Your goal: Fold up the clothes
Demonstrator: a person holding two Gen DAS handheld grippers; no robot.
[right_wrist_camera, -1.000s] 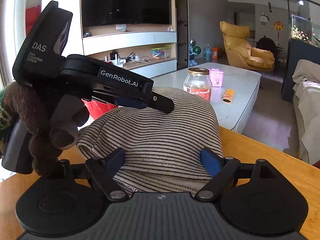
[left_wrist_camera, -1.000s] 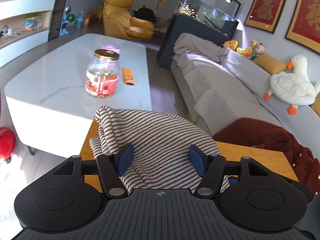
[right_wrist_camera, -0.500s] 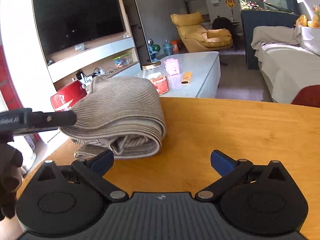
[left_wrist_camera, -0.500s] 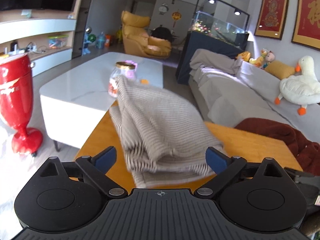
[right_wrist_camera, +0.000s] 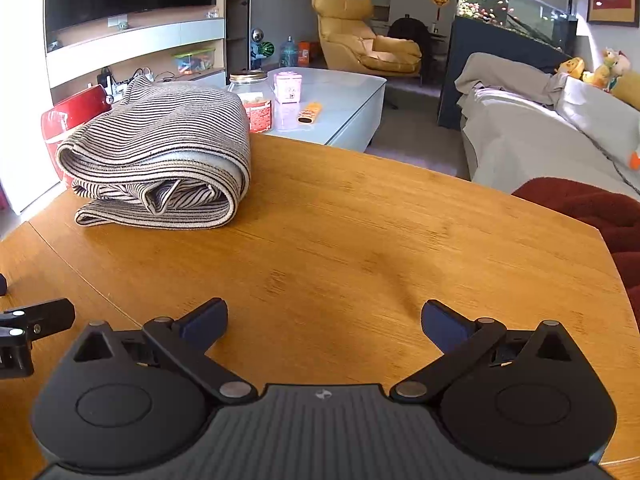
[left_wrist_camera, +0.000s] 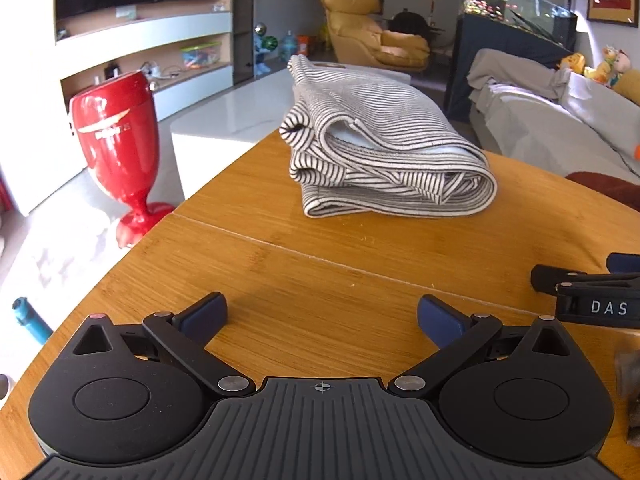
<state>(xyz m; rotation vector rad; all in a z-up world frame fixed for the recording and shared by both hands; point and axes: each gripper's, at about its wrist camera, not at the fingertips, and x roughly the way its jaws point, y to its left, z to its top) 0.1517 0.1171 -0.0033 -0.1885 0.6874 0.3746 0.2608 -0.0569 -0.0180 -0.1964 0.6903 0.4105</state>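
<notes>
Right wrist: jar (right_wrist_camera: 256,102) holds red contents.

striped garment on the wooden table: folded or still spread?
Folded. The striped garment sits as a compact, layered bundle on the wooden table, rolled fold edge visible; both the left gripper and the right gripper are open and clear of it.

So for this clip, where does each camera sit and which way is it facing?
Left wrist: on the left gripper, looking across the wooden table at the folded striped garment; open jaws, right gripper's tip at right.
Right wrist: on the right gripper, facing the same way; open jaws, left gripper's tip at left.
Shared: garment, table, red vase, yellow armchair.
</notes>
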